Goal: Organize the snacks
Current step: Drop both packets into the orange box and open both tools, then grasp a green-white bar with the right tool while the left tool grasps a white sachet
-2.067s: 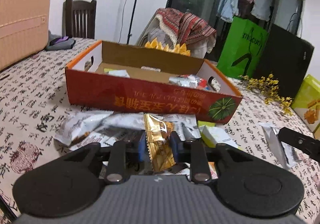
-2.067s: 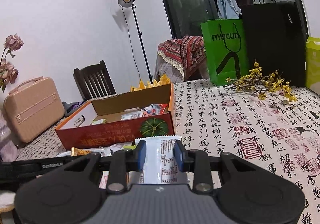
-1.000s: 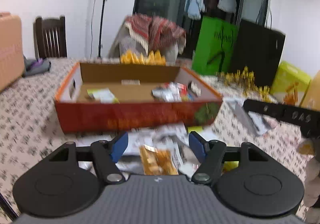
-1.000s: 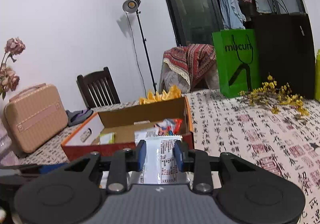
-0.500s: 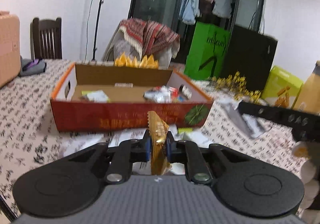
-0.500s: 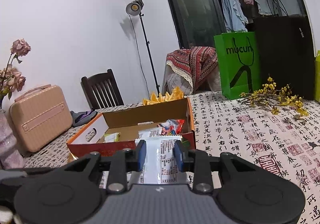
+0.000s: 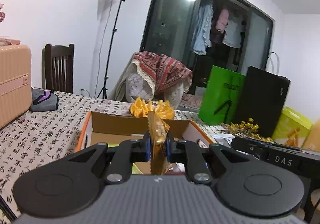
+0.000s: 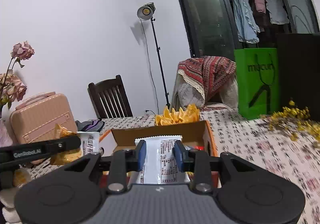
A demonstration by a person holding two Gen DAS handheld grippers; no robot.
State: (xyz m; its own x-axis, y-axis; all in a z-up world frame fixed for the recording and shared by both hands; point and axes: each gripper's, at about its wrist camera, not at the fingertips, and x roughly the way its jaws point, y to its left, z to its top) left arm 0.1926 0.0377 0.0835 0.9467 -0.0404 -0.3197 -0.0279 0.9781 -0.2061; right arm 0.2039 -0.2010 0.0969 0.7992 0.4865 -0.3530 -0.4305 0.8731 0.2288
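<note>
Left tool (image 7: pixel 157 149): pads pressed onto a gold snack packet (image 7: pixel 158 134), held upright on edge, raised clear of the worktop (image 7: pixel 40 134) and in line with the open cardboard box (image 7: pixel 120 124). Right tool (image 8: pixel 160 153): pinching a white snack packet (image 8: pixel 162 156) flat between its pads, likewise lifted in front of the box. Box set toward the worktop's far edge, some packets visible inside. Pink case (image 8: pixel 42 114) at the left edge; green bag (image 8: pixel 258 82) at the far right corner.
</note>
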